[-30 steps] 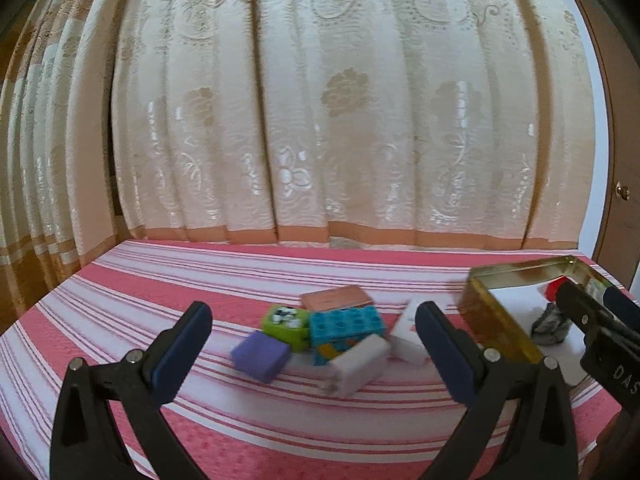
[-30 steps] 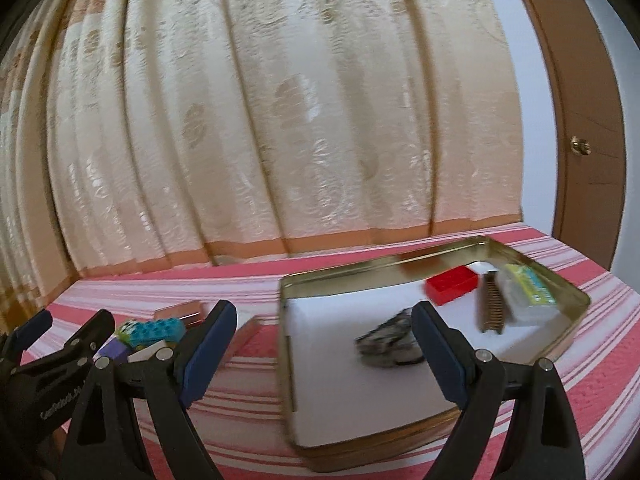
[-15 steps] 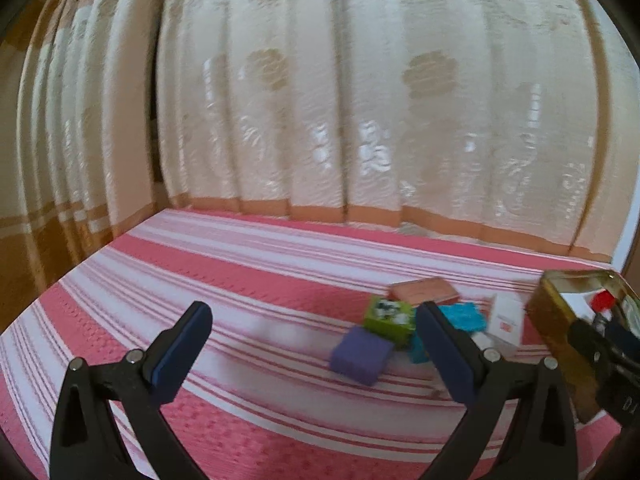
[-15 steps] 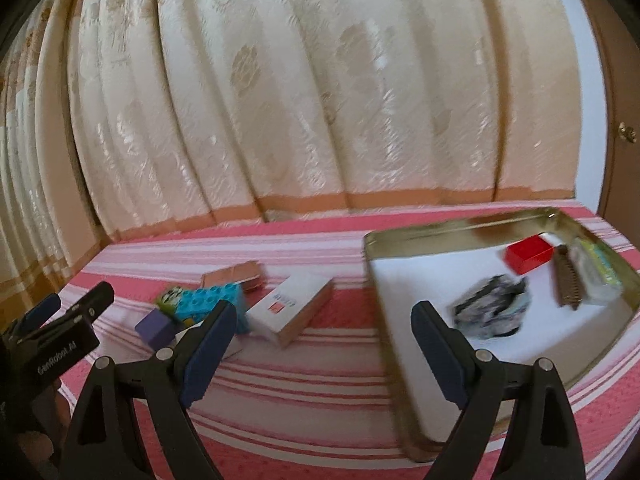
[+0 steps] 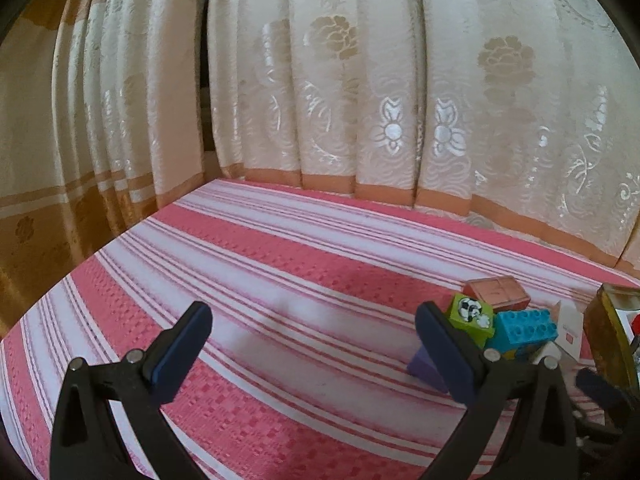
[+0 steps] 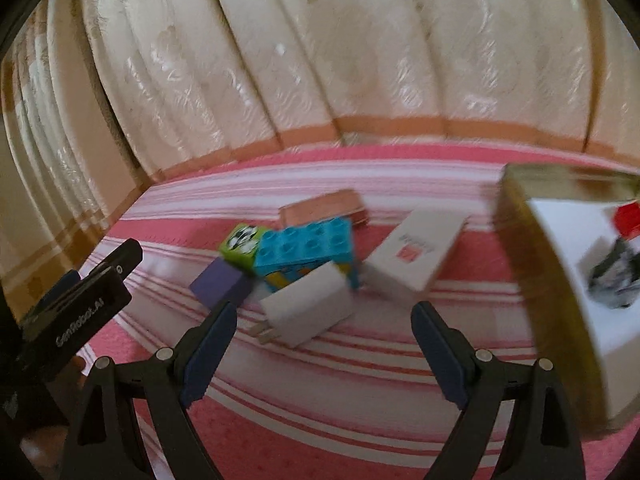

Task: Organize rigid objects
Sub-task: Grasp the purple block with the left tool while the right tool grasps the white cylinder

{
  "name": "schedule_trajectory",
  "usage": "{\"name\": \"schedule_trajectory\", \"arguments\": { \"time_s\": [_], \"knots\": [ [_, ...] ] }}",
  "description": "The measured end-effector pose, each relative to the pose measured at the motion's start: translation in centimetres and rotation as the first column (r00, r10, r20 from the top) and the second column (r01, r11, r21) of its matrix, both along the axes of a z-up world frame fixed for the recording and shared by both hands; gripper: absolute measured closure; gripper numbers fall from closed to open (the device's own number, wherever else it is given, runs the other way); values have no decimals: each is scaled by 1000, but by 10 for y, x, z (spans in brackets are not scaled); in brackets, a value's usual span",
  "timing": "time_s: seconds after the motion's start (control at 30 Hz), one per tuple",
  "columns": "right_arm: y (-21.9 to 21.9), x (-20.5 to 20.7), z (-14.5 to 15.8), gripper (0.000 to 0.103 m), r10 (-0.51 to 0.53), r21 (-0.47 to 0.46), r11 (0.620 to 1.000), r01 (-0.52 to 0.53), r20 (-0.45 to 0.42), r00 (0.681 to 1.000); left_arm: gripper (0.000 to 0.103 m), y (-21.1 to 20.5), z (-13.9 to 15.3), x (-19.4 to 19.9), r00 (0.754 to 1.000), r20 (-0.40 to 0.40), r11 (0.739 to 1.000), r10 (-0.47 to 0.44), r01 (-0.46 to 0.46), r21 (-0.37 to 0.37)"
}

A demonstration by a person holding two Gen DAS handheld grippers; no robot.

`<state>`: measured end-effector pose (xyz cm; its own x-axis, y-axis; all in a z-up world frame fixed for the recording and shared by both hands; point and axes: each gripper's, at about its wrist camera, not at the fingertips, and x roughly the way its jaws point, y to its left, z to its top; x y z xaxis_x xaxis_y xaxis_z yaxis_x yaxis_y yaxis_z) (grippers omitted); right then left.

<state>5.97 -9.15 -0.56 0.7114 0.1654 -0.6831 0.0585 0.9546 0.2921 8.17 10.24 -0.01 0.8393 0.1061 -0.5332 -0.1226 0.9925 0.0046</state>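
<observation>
Between my left tongs [image 5: 314,350] I see only bare striped cloth [image 5: 280,280], open ahead to the curtain [image 5: 360,100]. Their right finger [image 5: 444,356] is crowded: the purple block [image 5: 424,368], green cube [image 5: 470,316] and blue brick [image 5: 524,330] sit just beyond it, and the tin [image 5: 608,332] walls off the far right.

Ahead of my right tongs [image 6: 322,350] the charger [image 6: 308,308] lies in the gap, prongs toward me, with the pile packed behind it: the blue brick, the purple block left, the white box [image 6: 416,252] right. The tin's wall rises just right of the right finger [image 6: 438,354]. The left tongs' body blocks the lower left. Cloth nearest me is clear.
</observation>
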Motion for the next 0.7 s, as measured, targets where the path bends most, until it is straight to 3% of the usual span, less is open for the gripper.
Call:
{"name": "schedule_trajectory", "arguments": {
  "time_s": [0.27, 0.33, 0.4, 0.43, 0.7],
  "knots": [
    [10, 25, -11, 17, -5, 76, 997, 11, -76, 997, 0, 3, -1, 1, 1000, -7, 1000, 24, -24, 7],
    [11, 27, -11, 25, -7, 82, 997, 13, -76, 997, 0, 4, -1, 3, 1000, -14, 1000, 27, -27, 4],
    [11, 28, -11, 43, -16, 61, 998, 21, -82, 996, 0, 4, -2, 4, 999, -20, 1000, 30, -30, -1],
    [11, 28, -11, 46, -18, 44, 999, 22, -89, 996, 0, 5, -2, 4, 999, -24, 999, 31, -32, -4],
    [5, 24, -11, 49, 58, 29, 998, -55, -84, 995, 0, 11, -4, 6, 999, -39, 999, 19, -21, -46]
  ]
}}
